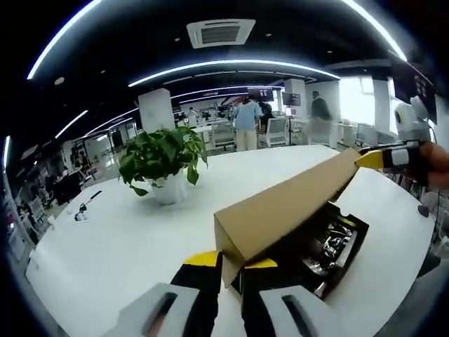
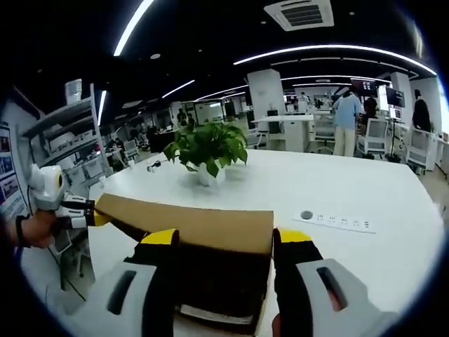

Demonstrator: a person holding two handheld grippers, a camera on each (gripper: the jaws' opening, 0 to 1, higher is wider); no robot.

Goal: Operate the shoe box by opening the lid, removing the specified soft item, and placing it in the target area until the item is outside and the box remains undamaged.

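A cardboard shoe box [image 1: 347, 263] lies on the white table [image 1: 105, 246], its tan lid [image 1: 287, 203] tilted up over a black inside. Something dark with white glints [image 1: 335, 244] lies in it. My left gripper [image 1: 231, 261] is shut on the lid's near corner. My right gripper [image 1: 382, 158], held by a hand, meets the lid's far end. In the right gripper view the lid [image 2: 203, 225] runs leftward to the left gripper [image 2: 74, 210]. My right gripper [image 2: 226, 239] stands open, its jaws wide apart at the lid's end, the right fingertip [image 2: 295, 237] beside the lid's edge.
A potted green plant [image 1: 165, 158] [image 2: 208, 151] stands mid-table behind the box. A flush socket strip [image 2: 337, 222] sits in the tabletop to the right. Small dark items [image 1: 85, 208] lie near the far left edge. Chairs, desks and standing people [image 1: 245, 123] fill the office behind.
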